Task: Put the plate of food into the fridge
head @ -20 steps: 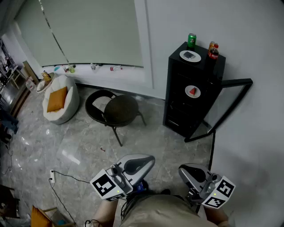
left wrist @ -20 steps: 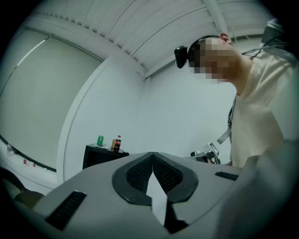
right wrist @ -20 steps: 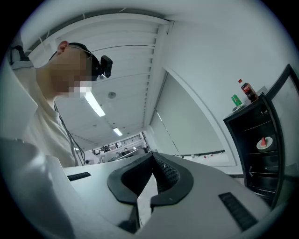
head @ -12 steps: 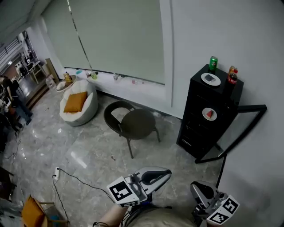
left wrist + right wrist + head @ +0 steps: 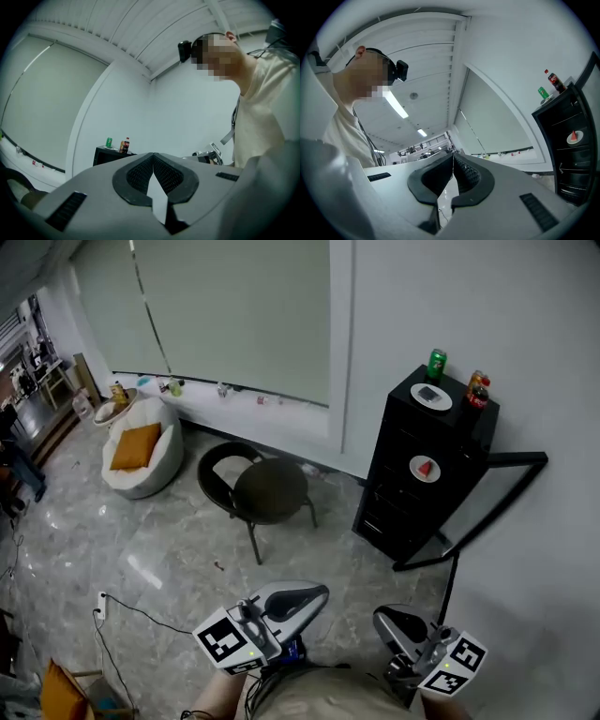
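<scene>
White round plate with a red wedge of food [image 5: 425,468]: on an upper shelf inside the tall black fridge [image 5: 389,507], whose glass door [image 5: 514,459] stands open to the right. Second white plate with a dark item [image 5: 430,397] at mid fridge top; green can [image 5: 436,363] by the back corner, dark cola bottle [image 5: 477,388] at the right edge. Judgement: if the top plate goes in next, walk close first, open the jaws, grip its rim level. Left tool [image 5: 319,592] and right tool [image 5: 382,619]: jaws fully together, nothing held, at waist height, roughly level, well apart from the fridge.
</scene>
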A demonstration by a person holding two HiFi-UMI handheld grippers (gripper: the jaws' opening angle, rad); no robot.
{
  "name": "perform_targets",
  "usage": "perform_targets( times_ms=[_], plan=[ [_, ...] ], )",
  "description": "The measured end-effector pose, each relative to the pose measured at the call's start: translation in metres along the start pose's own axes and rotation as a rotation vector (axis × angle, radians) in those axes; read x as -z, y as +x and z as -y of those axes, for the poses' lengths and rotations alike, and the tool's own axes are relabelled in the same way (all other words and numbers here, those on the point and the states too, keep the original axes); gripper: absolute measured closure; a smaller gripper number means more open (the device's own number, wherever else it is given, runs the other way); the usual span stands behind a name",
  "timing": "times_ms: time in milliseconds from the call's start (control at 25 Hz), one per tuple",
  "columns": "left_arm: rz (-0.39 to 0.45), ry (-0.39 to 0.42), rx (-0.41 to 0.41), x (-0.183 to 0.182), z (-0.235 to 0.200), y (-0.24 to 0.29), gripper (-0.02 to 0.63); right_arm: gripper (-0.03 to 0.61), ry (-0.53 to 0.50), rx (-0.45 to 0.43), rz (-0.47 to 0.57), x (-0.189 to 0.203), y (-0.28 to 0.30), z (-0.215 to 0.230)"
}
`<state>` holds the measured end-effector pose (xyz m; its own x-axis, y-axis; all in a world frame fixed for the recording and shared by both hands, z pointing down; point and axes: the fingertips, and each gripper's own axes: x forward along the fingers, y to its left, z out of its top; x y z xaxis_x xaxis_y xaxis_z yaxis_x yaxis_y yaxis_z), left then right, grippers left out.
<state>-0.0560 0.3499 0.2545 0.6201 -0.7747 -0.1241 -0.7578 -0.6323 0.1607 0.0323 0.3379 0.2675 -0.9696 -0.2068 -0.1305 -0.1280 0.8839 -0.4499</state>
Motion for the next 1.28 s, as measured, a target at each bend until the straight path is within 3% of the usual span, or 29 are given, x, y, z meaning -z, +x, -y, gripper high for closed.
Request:
perform_targets(
  times_ms=[360,480,680,800,1000,1280],
  plan=[
    [0.028,-0.024,-0.003,-0.009,-0.037,-0.033,0.603,0.557,-0.007,0.05,-0.036,0.008,0.034,-0.006],
    [-0.013,-0.022,0.012,-0.006,-0.05,-0.036,0.603,0.558,-0.03,0.07,-0.058,0.01,0.049,-0.004],
    [-0.068,0.08,0.061,-0.014,-0.068,-0.039,0.604,0.558,-0.068,0.128,-0.087,0.016,0.07,-0.003],
    [-0.118,0.081,0.055,-0.01,-0.085,-0.044,0.603,0.557,-0.085,0.139,-0.097,0.018,0.086,-0.006],
    [-0.103,0.099,0.076,-0.009,-0.103,-0.044,0.603,0.557,-0.121,0.14,-0.138,0.029,0.112,-0.011],
    [-0.078,0.058,0.071,-0.004,-0.115,-0.05,0.603,0.558,-0.111,0.153,-0.155,0.033,0.125,-0.002]
  ],
)
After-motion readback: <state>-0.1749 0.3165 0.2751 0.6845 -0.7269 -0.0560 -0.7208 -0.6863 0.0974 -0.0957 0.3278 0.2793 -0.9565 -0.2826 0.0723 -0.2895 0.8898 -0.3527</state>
